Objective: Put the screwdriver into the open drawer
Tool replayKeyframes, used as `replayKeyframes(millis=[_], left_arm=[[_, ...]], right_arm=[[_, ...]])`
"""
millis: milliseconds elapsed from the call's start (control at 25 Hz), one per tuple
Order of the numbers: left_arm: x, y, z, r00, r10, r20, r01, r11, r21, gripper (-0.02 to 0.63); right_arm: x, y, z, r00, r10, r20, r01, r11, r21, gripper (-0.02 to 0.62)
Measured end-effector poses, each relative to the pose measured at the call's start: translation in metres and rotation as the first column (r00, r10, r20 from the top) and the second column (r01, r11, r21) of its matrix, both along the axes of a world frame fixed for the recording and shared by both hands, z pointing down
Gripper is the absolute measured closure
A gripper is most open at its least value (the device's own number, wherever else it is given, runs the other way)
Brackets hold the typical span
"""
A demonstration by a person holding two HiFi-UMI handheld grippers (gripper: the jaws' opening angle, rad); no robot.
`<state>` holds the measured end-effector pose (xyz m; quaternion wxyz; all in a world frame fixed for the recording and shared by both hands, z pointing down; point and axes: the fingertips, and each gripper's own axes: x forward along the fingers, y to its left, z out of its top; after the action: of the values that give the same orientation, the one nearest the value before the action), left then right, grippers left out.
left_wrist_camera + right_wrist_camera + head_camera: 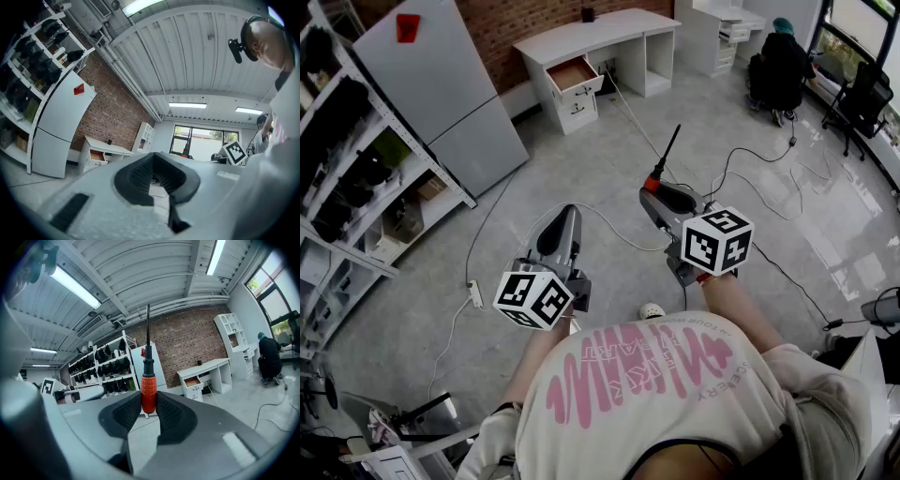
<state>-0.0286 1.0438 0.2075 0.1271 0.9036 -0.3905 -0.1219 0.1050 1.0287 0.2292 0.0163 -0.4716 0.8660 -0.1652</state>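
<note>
A screwdriver with a red handle [655, 177] and a black shaft stands upright between the pads of my right gripper [656, 194], which is shut on the handle. In the right gripper view the screwdriver [148, 392] rises from that gripper [148, 403] and points at the ceiling. The open drawer [573, 72] with a brown inside sticks out of a white desk [609, 28] far ahead across the floor; it also shows small as the drawer [191, 381]. My left gripper [565, 213] is held beside the right one, its jaws together [153, 157] and nothing in them.
A grey refrigerator [441, 89] and dark shelving [347, 187] stand at the left. Cables [750, 178] and a power strip [475, 295] lie on the grey floor. A person [783, 66] crouches at the back right near office chairs [862, 98].
</note>
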Motion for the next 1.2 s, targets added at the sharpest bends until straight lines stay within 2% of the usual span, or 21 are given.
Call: replayKeyframes(millis=[360,640,920,1200], left_arm=[[-0.016,-0.013,0.005,1.000,-0.002,0.001,0.002,1.000,0.003,0.604],[-0.023,-0.039,0.025,1.000,-0.019,-0.006,0.019,0.998,-0.052,0.603],[-0.026,-0.104,0.032,0.997,-0.071,0.009,0.071,0.996,-0.050,0.603],[-0.010,-0.202,0.017,0.992,-0.129,-0.016,0.128,0.991,-0.038,0.604]], right_arm=[[-0.018,-0.015,0.004,1.000,0.000,-0.014,0.000,1.000,-0.003,0.485],[-0.020,-0.042,0.022,1.000,-0.005,0.025,0.007,0.997,-0.071,0.485],[-0.012,-0.116,0.034,1.000,-0.019,0.012,0.020,0.996,-0.085,0.485],[0.008,-0.222,0.012,0.997,-0.071,0.000,0.071,0.995,-0.063,0.485]])
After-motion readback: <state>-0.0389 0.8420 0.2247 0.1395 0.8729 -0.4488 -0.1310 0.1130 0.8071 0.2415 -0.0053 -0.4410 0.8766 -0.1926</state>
